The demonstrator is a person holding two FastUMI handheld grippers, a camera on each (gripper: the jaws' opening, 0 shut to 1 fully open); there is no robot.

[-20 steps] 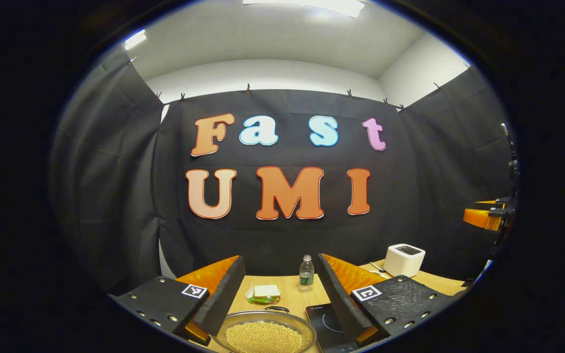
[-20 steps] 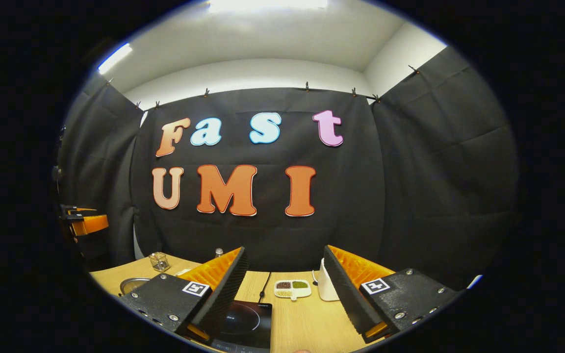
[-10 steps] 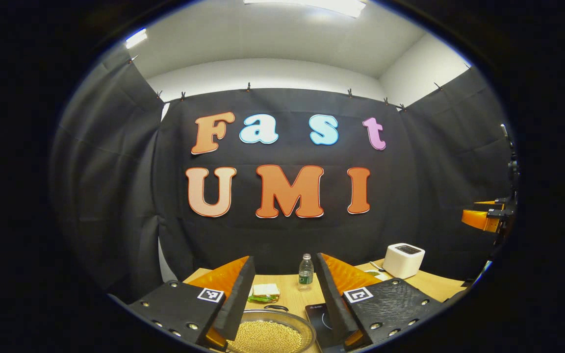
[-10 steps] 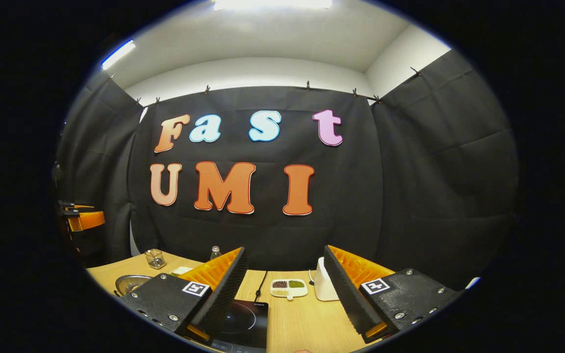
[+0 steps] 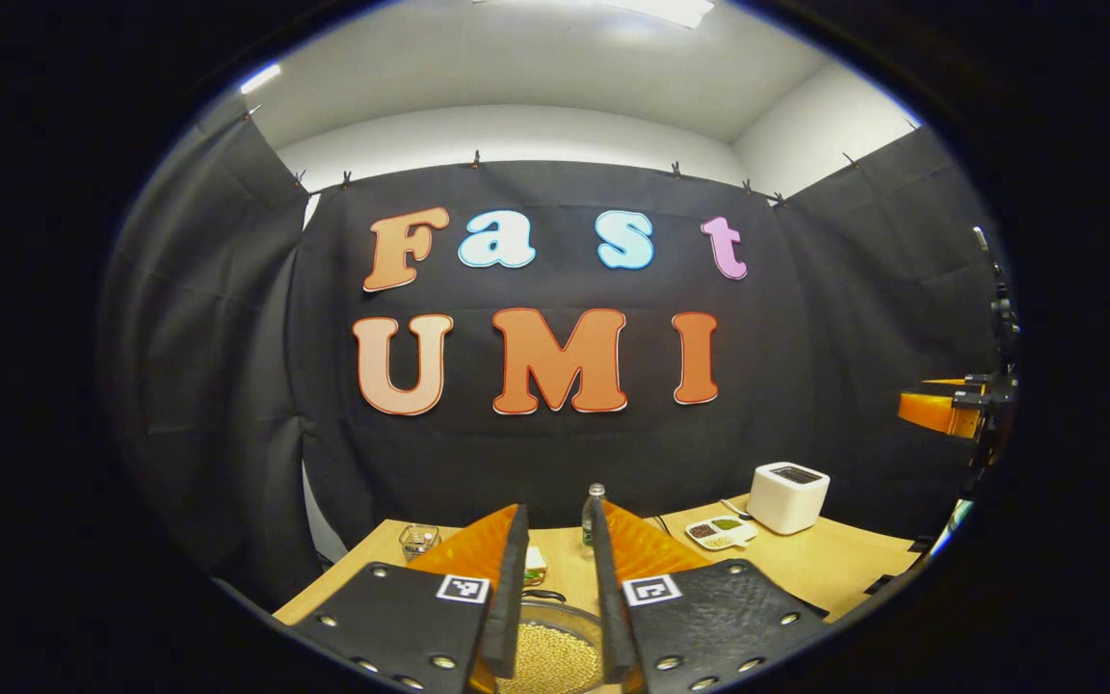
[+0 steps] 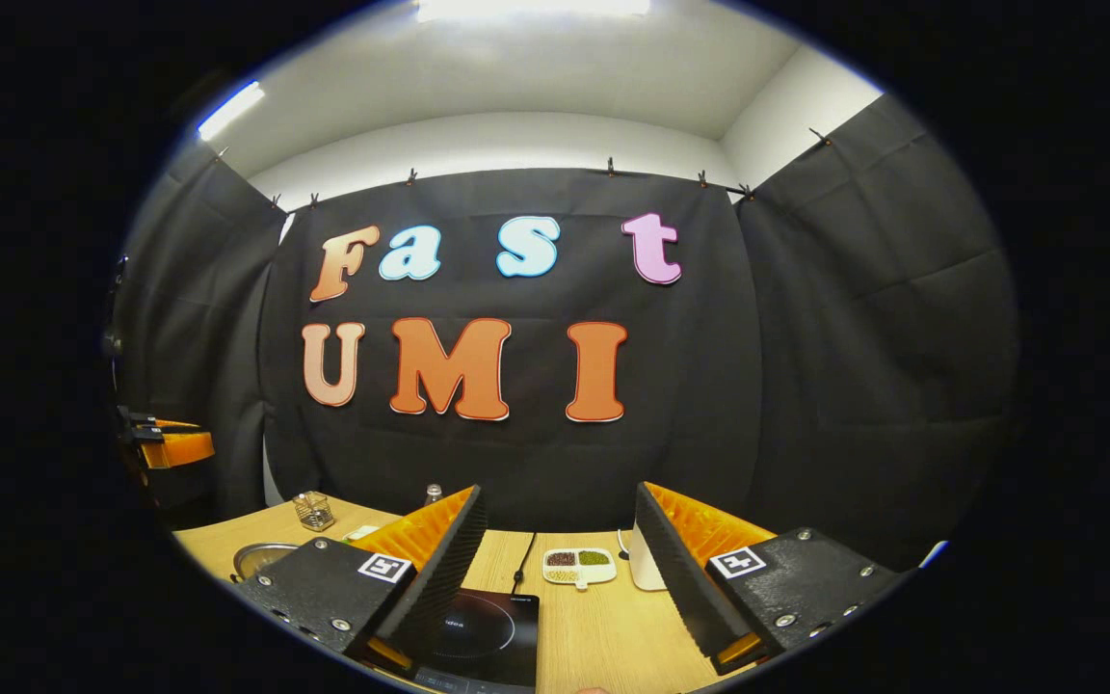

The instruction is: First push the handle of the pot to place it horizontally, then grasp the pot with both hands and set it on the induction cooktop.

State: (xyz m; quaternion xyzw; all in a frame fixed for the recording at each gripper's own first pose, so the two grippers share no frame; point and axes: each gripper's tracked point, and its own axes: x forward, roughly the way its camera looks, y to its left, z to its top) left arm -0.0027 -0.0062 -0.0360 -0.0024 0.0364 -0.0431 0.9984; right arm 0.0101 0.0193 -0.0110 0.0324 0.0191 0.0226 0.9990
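Note:
The steel pot (image 5: 555,657), full of yellow beans, sits on the wooden table just below my left gripper (image 5: 558,511). Its jaws are narrowed to a slim gap with nothing between them, so it is still open. The pot's handle is hidden behind the fingers. In the right gripper view the pot's rim (image 6: 261,557) shows at the far left. The black induction cooktop (image 6: 488,627) lies under and between the fingers of my right gripper (image 6: 560,496), which is wide open and holds nothing. Each gripper appears far off at the side of the other's view.
On the table stand a white box-shaped appliance (image 5: 788,484), a divided dish of beans (image 5: 721,530), a water bottle (image 5: 594,506), a wire basket (image 5: 417,540) and a small plate of food (image 5: 534,569). A cable (image 6: 521,564) runs back from the cooktop.
My left gripper's jaws have closed from wide apart to a narrow gap, and it has tilted and shifted over the pot. The right gripper has barely moved.

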